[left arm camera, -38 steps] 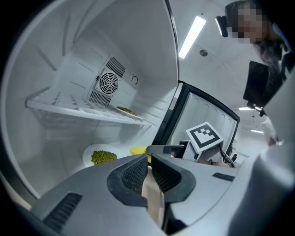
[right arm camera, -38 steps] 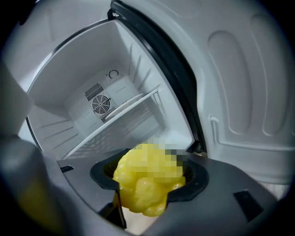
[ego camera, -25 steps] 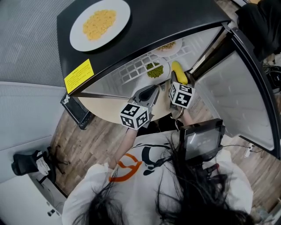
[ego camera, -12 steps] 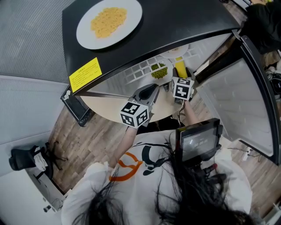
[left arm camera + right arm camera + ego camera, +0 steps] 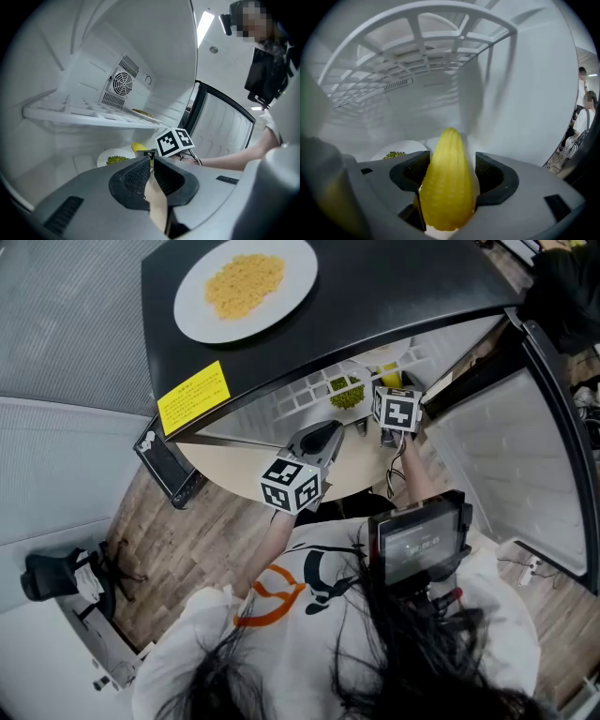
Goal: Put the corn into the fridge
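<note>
The yellow corn cob (image 5: pixel 447 183) lies tip-forward between the jaws of my right gripper (image 5: pixel 451 161), which are opening; a thin gap shows at the right pad. This gripper (image 5: pixel 386 388) reaches into the open fridge (image 5: pixel 422 287), low over its floor, and only a sliver of corn (image 5: pixel 387 378) shows past its marker cube. In the left gripper view the corn (image 5: pixel 137 147) sits beside a white plate of green peas (image 5: pixel 112 159). My left gripper (image 5: pixel 319 439) hangs at the fridge's mouth, its jaws (image 5: pixel 151 166) shut and empty.
A white wire shelf (image 5: pixel 417 47) spans the fridge above the corn, with a plate of food (image 5: pixel 140 112) on it. A fan vent (image 5: pixel 123 85) is in the back wall. The door (image 5: pixel 506 427) stands open at right. A plate of yellow food (image 5: pixel 246 284) rests on the fridge top.
My right gripper has moved deeper into the fridge with the corn, towards the plate of peas. The left gripper has stayed where it was.
</note>
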Tool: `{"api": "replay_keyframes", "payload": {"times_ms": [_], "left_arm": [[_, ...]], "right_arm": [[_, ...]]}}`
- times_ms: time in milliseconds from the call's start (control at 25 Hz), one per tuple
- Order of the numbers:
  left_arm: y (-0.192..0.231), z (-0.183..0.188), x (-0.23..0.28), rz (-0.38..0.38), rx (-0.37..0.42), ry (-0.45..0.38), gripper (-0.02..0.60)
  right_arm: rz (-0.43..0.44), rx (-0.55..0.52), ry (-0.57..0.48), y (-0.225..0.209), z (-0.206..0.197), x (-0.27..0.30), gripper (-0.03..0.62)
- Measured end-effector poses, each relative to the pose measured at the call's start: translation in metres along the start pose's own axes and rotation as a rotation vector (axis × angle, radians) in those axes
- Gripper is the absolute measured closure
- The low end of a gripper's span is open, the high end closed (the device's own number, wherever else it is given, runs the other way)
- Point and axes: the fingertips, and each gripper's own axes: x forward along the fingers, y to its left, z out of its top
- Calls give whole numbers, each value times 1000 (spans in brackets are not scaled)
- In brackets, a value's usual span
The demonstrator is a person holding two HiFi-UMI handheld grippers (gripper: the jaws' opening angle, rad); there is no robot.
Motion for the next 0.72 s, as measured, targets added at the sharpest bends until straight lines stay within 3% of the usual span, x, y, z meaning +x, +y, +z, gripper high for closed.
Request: {"api": "replay_keyframes", "payload": {"times_ms": [480,720], "left_arm": [[-4,-1,-5,-21,9,2,548],[-6,-1,-9,-37,15,-4,548]], "right_arm": [[-34,-30,-94,6,24,-40,298],[2,51,-153,19,28,-81,298]]}}
